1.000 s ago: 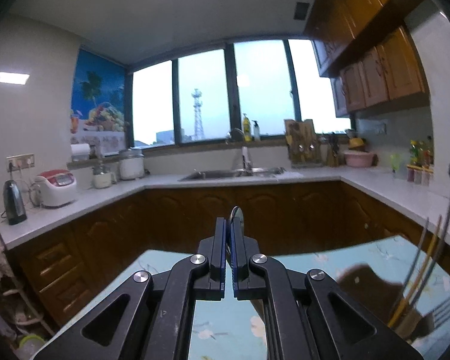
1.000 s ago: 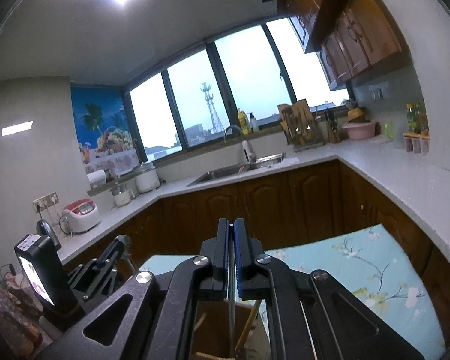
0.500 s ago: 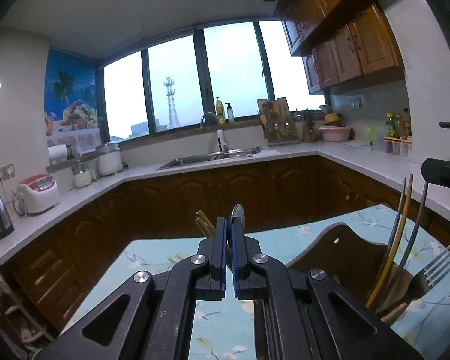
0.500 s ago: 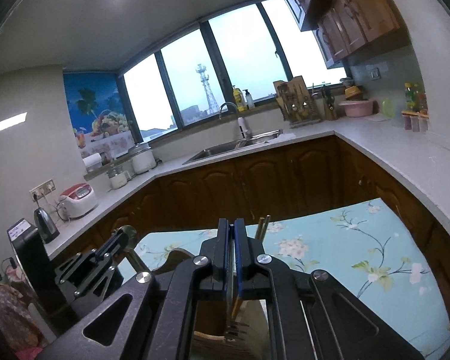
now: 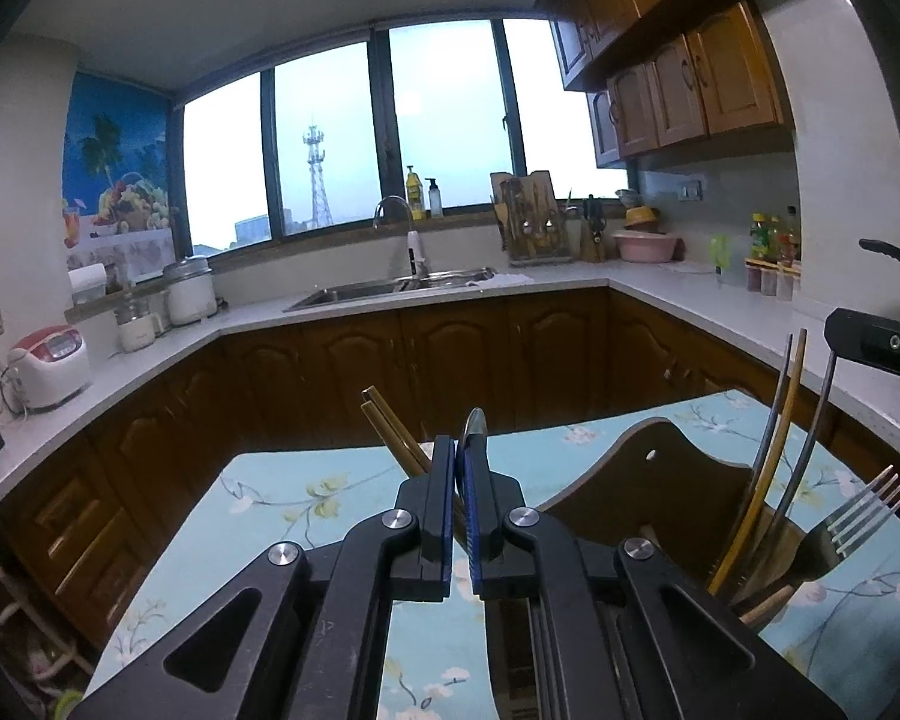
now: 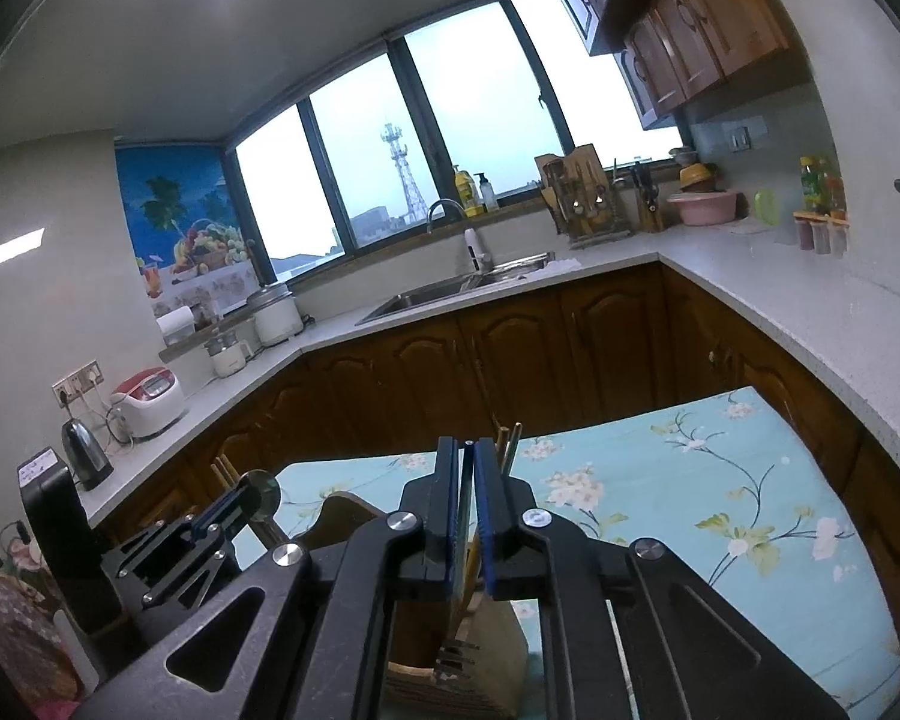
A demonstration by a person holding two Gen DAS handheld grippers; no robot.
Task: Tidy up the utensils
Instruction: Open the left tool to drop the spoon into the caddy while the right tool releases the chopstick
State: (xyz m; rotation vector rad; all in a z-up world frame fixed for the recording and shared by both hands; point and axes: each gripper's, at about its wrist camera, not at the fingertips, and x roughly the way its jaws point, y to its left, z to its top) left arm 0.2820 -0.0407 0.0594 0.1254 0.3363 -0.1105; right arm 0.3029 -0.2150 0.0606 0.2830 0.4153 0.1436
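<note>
My left gripper [image 5: 463,450] is shut on a metal spoon [image 5: 473,423], whose rounded end sticks up past the fingertips. It hangs above a brown wooden utensil holder [image 5: 636,480] on the floral tablecloth. The holder has chopsticks [image 5: 390,429] at its left and several handles and a fork [image 5: 858,510] at its right. My right gripper [image 6: 465,450] is shut on a thin metal utensil [image 6: 463,516] standing down into the holder [image 6: 336,516]; fork tines [image 6: 456,657] show below. The left gripper with the spoon also shows in the right wrist view [image 6: 234,510].
The table with the blue floral cloth [image 6: 690,480] stands in a kitchen. A grey worktop [image 5: 690,306] with dark wood cabinets runs around it, with a sink [image 5: 390,291], a rice cooker [image 5: 48,363] and a kettle [image 6: 87,456].
Both grippers have come lower and tilted down towards the holder, which now fills more of both views. Both stay shut on their utensils; the right one's utensil reaches deeper into the holder.
</note>
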